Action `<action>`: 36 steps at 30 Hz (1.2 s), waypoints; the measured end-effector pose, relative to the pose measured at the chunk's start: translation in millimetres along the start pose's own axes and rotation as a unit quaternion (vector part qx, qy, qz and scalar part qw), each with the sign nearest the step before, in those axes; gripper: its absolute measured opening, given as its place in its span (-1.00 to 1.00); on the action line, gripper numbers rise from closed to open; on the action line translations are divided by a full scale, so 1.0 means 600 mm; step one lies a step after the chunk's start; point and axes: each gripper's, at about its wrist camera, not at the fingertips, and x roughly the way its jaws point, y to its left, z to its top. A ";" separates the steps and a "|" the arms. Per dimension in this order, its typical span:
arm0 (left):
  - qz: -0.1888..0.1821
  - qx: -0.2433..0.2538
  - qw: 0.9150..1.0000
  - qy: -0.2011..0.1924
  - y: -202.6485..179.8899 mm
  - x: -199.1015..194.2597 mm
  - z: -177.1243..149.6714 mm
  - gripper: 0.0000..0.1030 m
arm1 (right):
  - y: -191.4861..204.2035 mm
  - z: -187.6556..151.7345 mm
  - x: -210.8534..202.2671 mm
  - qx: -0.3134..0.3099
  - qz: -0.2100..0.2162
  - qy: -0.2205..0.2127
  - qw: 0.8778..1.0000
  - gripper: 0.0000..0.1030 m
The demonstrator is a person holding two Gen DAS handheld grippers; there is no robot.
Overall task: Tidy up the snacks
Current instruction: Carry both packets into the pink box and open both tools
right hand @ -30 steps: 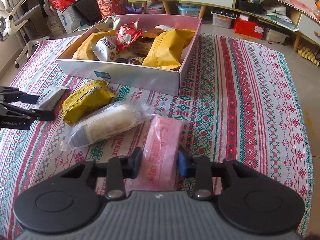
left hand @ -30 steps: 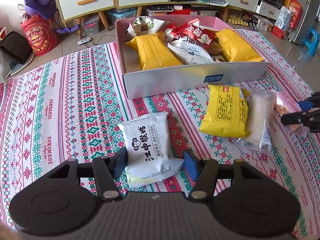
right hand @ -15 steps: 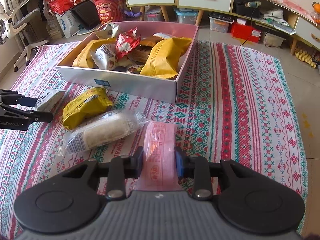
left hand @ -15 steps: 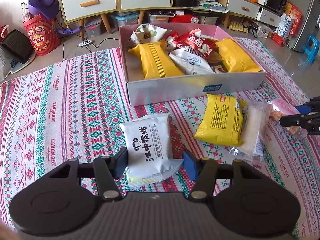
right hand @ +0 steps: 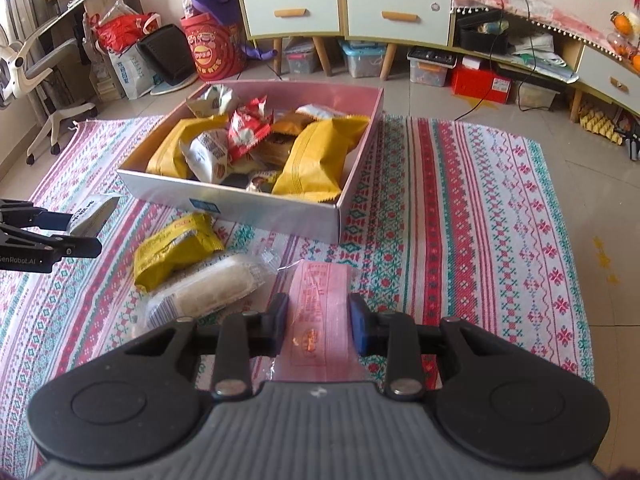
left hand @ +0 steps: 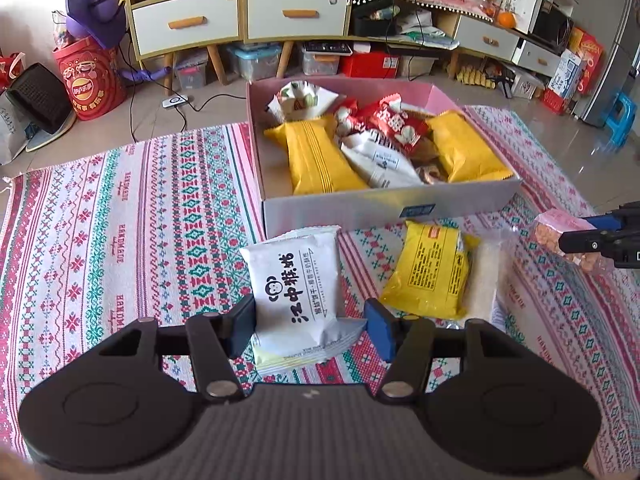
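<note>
Patterned cloth (left hand: 120, 220) covers the floor, with cabinets behind; on it stands the snack box (left hand: 384, 208), already holding several packets. Our left gripper (left hand: 310, 326) pinches a white biscuit packet (left hand: 296, 280) across its width; our right gripper (right hand: 318, 326), nearly closed, clamps a pink packet (right hand: 318, 312). Both packets hang clear of the cloth, short of the box. We judge slippage the main risk: the smooth wrappers could slide out of the jaws, or their drooping far ends could catch the box's near wall. Each packet's long axis runs forward along its gripper, far end toward the box. A yellow packet (right hand: 172, 248) and a clear-wrapped packet (right hand: 208, 292) lie unsorted.
</note>
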 end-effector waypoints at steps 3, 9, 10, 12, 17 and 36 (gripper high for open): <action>0.000 -0.002 1.000 -0.005 0.000 -0.008 0.001 0.25 | 0.002 0.003 -0.008 0.002 -0.001 -0.006 1.000 -0.44; -0.005 -0.003 1.000 -0.018 -0.008 -0.022 0.008 0.25 | 0.011 0.015 -0.021 0.005 0.001 -0.022 1.000 -0.44; -0.006 -0.001 1.000 -0.020 -0.010 -0.023 0.010 0.25 | 0.014 0.019 -0.022 0.005 0.002 -0.024 1.000 -0.44; -0.008 0.003 1.000 -0.023 -0.015 -0.023 0.016 0.25 | 0.022 0.029 -0.020 0.002 0.003 -0.028 1.000 -0.44; -0.017 0.009 0.999 -0.034 -0.026 -0.015 0.046 0.25 | 0.038 0.059 -0.007 0.001 0.003 -0.038 0.999 -0.44; -0.054 -0.020 0.998 -0.023 -0.048 0.094 0.173 0.25 | 0.043 0.125 0.071 0.019 0.005 -0.049 0.999 -0.44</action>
